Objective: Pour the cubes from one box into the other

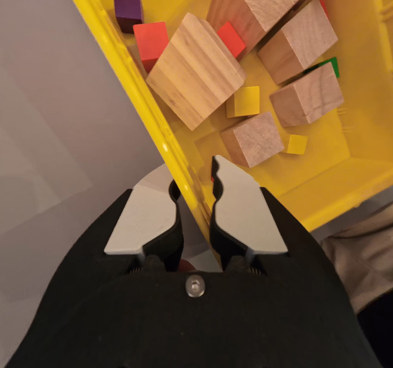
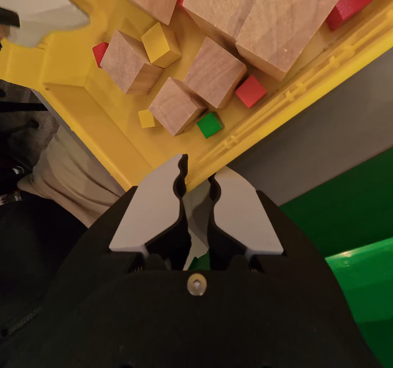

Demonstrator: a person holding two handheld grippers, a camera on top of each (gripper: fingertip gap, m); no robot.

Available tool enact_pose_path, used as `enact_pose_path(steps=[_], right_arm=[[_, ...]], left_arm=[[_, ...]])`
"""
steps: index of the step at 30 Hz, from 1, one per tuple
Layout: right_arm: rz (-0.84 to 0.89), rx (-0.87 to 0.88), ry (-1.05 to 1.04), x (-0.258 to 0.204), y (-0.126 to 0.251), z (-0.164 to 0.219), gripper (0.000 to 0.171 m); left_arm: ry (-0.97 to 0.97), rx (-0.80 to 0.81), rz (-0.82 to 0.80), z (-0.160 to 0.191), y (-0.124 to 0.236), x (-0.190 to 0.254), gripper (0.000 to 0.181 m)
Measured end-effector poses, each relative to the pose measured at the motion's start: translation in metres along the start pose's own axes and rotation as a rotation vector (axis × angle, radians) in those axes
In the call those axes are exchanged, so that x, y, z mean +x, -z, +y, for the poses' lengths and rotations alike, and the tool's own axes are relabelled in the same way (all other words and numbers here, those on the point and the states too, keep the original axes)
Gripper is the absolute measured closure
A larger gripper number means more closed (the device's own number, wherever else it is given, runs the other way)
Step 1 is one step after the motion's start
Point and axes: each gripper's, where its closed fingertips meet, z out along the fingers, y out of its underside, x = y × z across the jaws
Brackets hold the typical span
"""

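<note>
A yellow plastic box is held up and tilted. My left gripper is shut on its left rim, one finger inside and one outside. My right gripper is shut on its right rim. Inside lie several plain wooden cubes and small coloured ones: red, purple, yellow and green. They are bunched toward the far end. A green box lies below at the lower right of the right wrist view.
A grey surface lies beneath the yellow box. A person in beige and dark clothing stands close behind the box's near end. A handle cut-out shows in the box's wall.
</note>
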Motion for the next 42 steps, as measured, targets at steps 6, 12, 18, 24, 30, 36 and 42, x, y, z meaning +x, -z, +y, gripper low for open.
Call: enact_pose_path(steps=[6,12,18,24,30,36,42], right_arm=[[0.002,0.045,0.040,-0.005,0.000,0.004,0.161],[0.001,0.105,0.074,-0.013,0.019,0.000,0.161],[0.060,0.155,0.107,-0.009,0.061,-0.008,0.161],[0.128,0.221,0.104,0.010,0.121,-0.011,0.161],[0.190,0.280,0.052,0.048,0.177,0.000,0.161],[0.232,0.322,-0.053,0.103,0.215,0.025,0.162],[0.256,0.346,-0.139,0.155,0.230,0.052,0.163]], left_arm=[[-0.015,0.027,-0.062,-0.005,0.004,-0.009,0.166],[-0.041,0.079,-0.125,-0.021,0.027,-0.012,0.170],[-0.063,0.160,-0.157,-0.054,0.052,-0.002,0.173],[-0.103,0.257,-0.162,-0.108,0.081,0.022,0.174],[-0.163,0.319,-0.154,-0.172,0.093,0.060,0.172],[-0.226,0.340,-0.144,-0.236,0.077,0.108,0.173],[-0.270,0.334,-0.127,-0.283,0.048,0.148,0.174]])
